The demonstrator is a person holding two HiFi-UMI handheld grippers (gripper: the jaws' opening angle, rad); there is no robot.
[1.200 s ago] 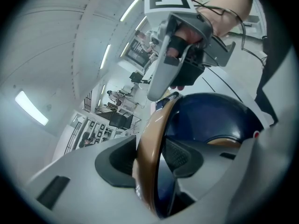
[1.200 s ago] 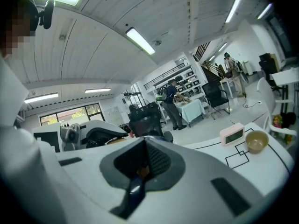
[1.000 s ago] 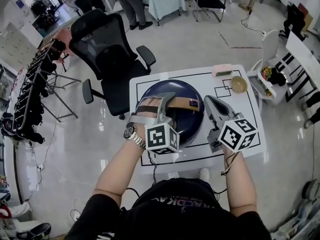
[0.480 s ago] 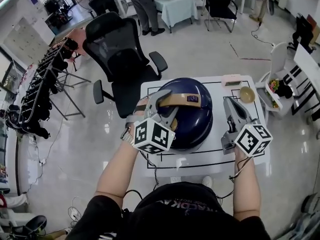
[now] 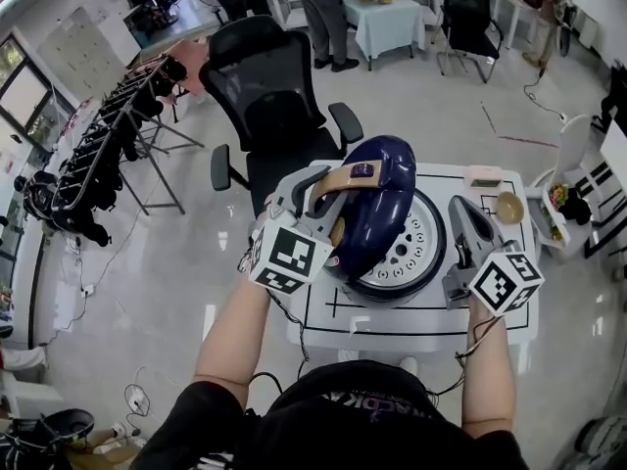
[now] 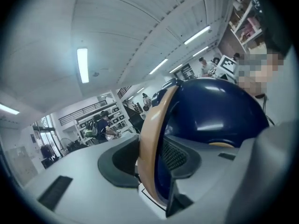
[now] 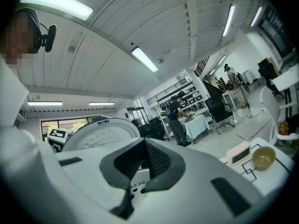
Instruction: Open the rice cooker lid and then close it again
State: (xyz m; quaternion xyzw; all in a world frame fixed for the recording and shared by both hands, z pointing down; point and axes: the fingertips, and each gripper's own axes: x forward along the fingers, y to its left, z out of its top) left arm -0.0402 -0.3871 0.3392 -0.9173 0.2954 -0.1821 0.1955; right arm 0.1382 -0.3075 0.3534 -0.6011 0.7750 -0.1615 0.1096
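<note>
Around handle (image 6: 148, 129), left gripper (image 6: 152, 163) just tightened (lid (image 5: 377, 204) raised).

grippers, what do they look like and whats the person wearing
Both the left gripper and the right gripper are light grey plastic with dark grey pads on the jaws, each carrying a white cube of black square markers and trailing a dark cable. The person wears a black short-sleeved shirt. The left jaws have just been closing, the tan handle between them.

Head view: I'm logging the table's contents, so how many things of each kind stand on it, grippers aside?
Rice cooker: 1
Bowl: 1
Pink box: 1
Total: 3
</note>
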